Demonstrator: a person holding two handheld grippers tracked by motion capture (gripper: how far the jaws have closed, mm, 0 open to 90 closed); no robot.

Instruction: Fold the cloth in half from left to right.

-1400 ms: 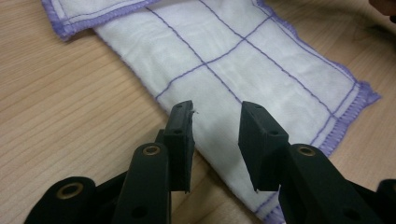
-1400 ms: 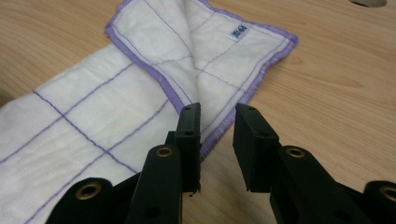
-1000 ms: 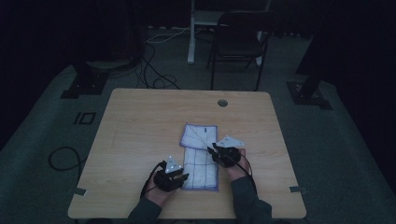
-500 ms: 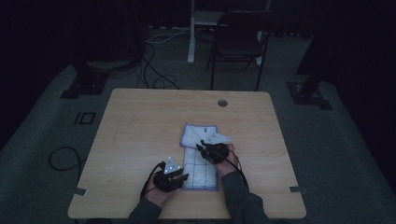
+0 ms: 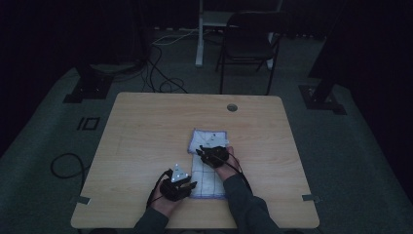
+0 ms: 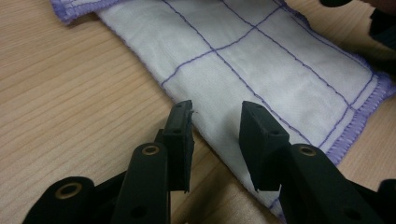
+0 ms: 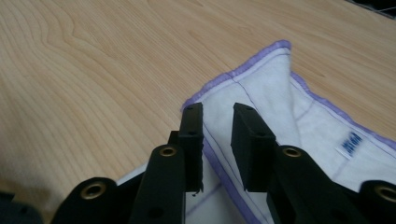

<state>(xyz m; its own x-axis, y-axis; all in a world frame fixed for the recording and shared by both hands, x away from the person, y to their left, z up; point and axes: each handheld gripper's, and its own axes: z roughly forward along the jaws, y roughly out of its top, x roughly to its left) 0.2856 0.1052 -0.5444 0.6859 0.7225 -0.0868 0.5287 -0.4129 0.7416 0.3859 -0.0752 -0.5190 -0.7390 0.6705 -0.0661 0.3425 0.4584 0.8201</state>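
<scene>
A white cloth (image 5: 210, 141) with a purple grid and purple hem lies on the wooden table (image 5: 146, 131), its far part folded over. My left gripper (image 5: 179, 184) rests at the cloth's near left edge. In the left gripper view it (image 6: 217, 116) is open, its jaws astride the edge of the cloth (image 6: 261, 60). My right gripper (image 5: 212, 155) hovers over the middle of the cloth. Its jaws (image 7: 218, 109) have just been closing and stand narrowly apart over the folded layer's purple hem (image 7: 233, 74), not pressing on it. A small blue label (image 7: 351, 142) shows on the cloth.
A round cable hole (image 5: 232, 107) sits near the table's far edge. Beyond the table stand a dark chair (image 5: 248, 44) and a white desk leg (image 5: 199, 34). Cables (image 5: 160, 78) trail on the grey floor.
My right gripper has slid leftward across the cloth, from near its right edge to its middle. The left gripper has stayed put.
</scene>
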